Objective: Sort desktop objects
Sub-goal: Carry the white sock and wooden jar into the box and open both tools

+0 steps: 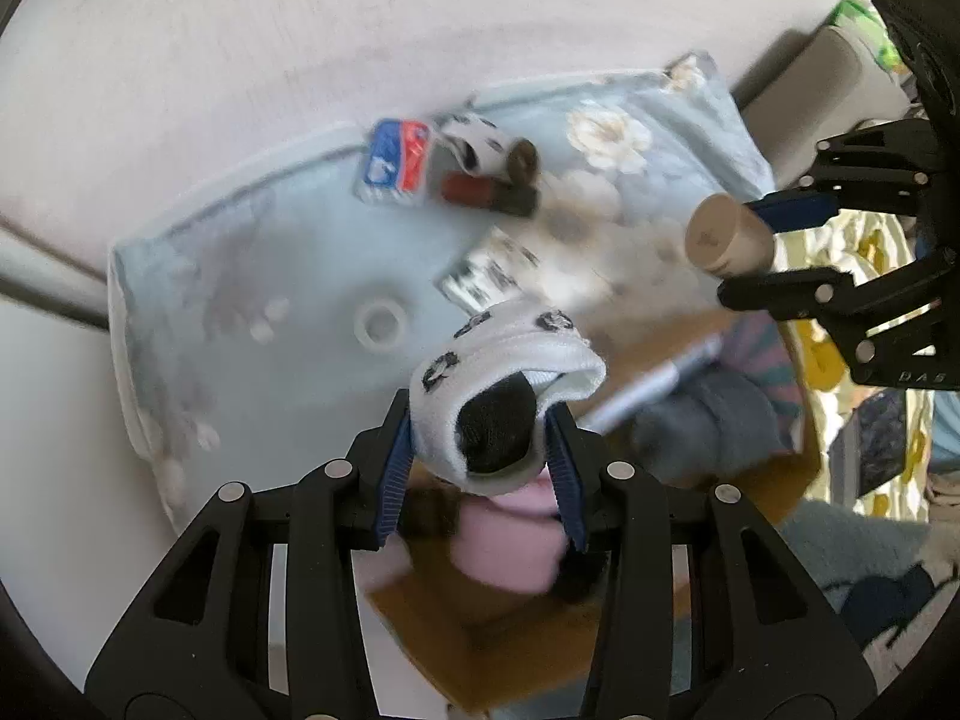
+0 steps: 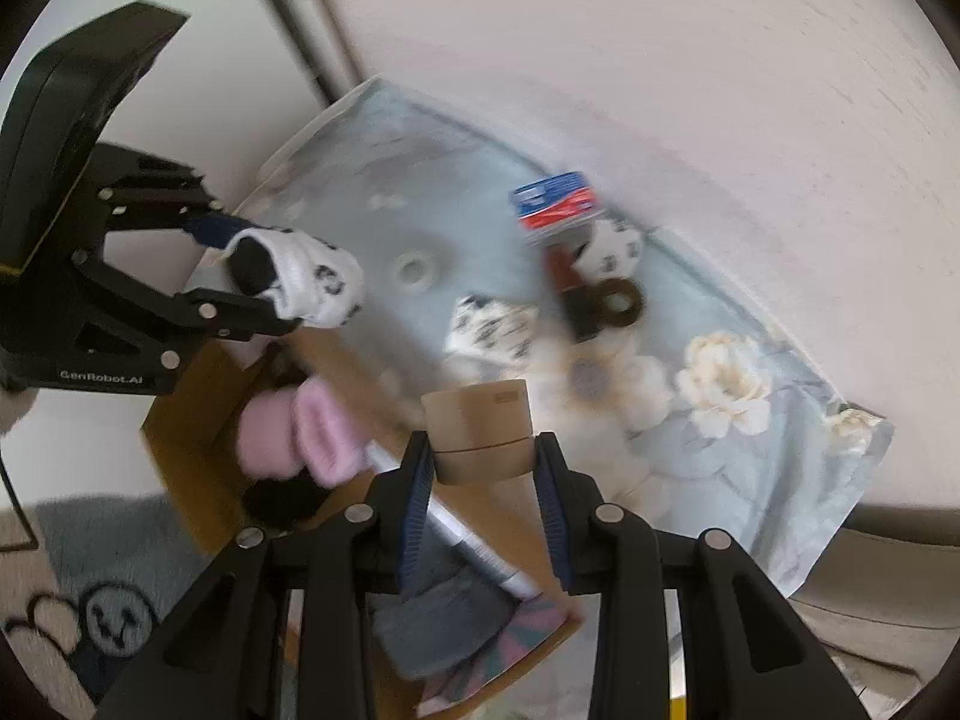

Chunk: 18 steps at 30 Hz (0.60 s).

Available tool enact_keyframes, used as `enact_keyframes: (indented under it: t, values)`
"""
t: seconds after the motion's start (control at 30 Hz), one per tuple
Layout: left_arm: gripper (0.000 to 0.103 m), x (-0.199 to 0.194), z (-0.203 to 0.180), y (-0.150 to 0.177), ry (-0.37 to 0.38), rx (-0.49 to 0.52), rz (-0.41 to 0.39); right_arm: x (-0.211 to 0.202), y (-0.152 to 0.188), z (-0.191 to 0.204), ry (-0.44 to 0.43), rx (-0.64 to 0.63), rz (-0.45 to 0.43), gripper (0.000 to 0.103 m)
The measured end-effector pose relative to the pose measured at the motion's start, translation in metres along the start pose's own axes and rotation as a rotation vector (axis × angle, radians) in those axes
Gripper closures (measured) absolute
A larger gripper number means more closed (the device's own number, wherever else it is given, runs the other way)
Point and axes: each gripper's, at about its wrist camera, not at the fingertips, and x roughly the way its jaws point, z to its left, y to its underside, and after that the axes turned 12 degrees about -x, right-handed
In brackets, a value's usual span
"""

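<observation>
The rolled sock (image 1: 510,396), soft ribbed white knit with a black toe, is pinched in the left gripper (image 1: 480,450); a smooth tan cylinder (image 2: 480,432) is pinched in the right gripper (image 2: 483,480). Both are held above the cardboard box (image 2: 198,420) on the flowered cloth (image 2: 750,420). Each should probably be lowered squarely over the box before release.

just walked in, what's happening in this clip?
A person is sorting clutter with two handheld grippers above a floral cloth. The left gripper is clamped on a rolled white sock with dark prints; the right gripper holds a tan cylinder. Both are held in the air near a cardboard box that already holds pink socks, grey fabric and a silver pen. A card pack, another sock and small dark items remain on the cloth.
</observation>
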Motion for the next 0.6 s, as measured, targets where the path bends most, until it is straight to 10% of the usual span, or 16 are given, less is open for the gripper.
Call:
enact_keyframes:
  t: [0.6]
  values:
    - [0.065, 0.03, -0.014, 0.098, -0.051, -0.07, 0.057, 0.033, 0.046, 0.063, -0.112, -0.105, 0.097, 0.072]
